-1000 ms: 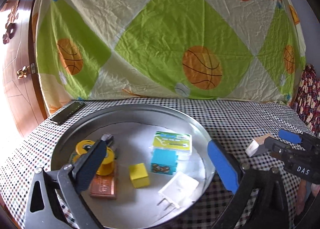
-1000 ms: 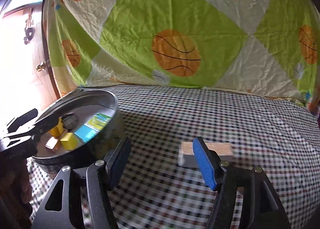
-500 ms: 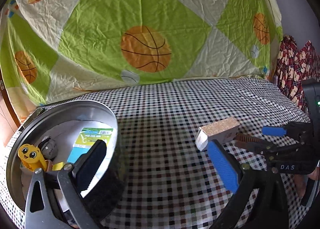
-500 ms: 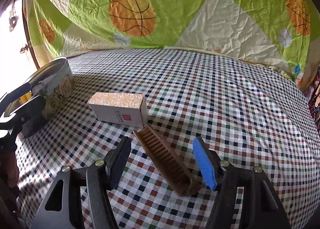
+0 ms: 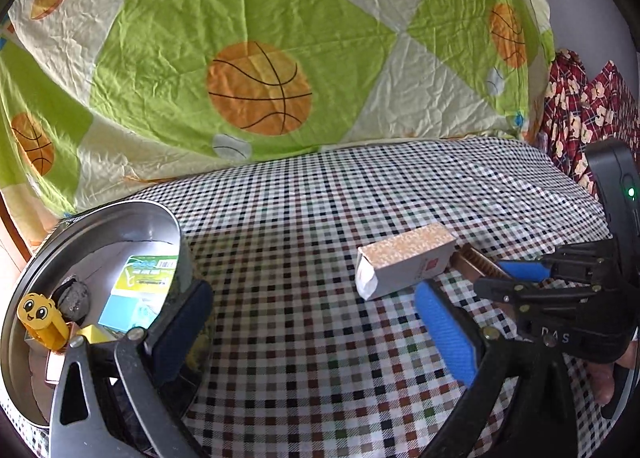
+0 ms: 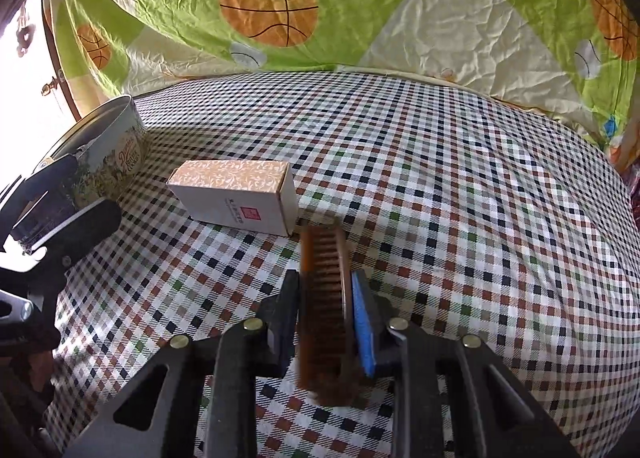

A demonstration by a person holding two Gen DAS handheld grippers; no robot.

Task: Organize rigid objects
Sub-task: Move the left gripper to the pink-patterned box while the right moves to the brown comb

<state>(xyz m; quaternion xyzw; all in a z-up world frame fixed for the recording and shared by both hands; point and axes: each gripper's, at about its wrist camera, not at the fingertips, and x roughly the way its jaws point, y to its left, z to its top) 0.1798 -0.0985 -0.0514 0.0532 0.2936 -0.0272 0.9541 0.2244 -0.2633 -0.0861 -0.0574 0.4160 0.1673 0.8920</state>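
We see a round metal cookie tin (image 5: pixel 176 226) with its lid off at the left of the checked tablecloth (image 5: pixel 304 226). Inside it lie a green-and-white flat packet (image 5: pixel 146 272), a light blue box (image 5: pixel 120 310), a yellow cube (image 5: pixel 94 334), a grey lumpy stone-like piece (image 5: pixel 76 294), a yellow cylinder with a cartoon face (image 5: pixel 40 320) and a copper-coloured flat piece (image 5: pixel 54 368).

Only our left wrist view looks into the tin; the right wrist view shows just its printed side wall (image 6: pixel 124 156). The right wrist view alone shows our grip clearly: our right gripper (image 6: pixel 325 318) is pressed onto a brown wooden brush with dark bristles (image 6: pixel 325 298), bristles facing up, pads on its two long sides. The brush's far end sits just beside a corner of a white cardboard box with a beige patterned top (image 6: pixel 236 194), which lies flat on the cloth.

In the left wrist view, our left gripper (image 5: pixel 312 318) stands spread wide with nothing between its pads, one finger (image 5: pixel 180 330) in front of the tin's wall and the other near the box (image 5: pixel 404 266). The right gripper (image 5: pixel 516 278) covers most of the brush (image 5: pixel 472 262) there. A green and cream sheet with basketball prints (image 5: pixel 260 90) hangs behind the table, and a red patterned fabric (image 5: pixel 580 106) shows at the far right.
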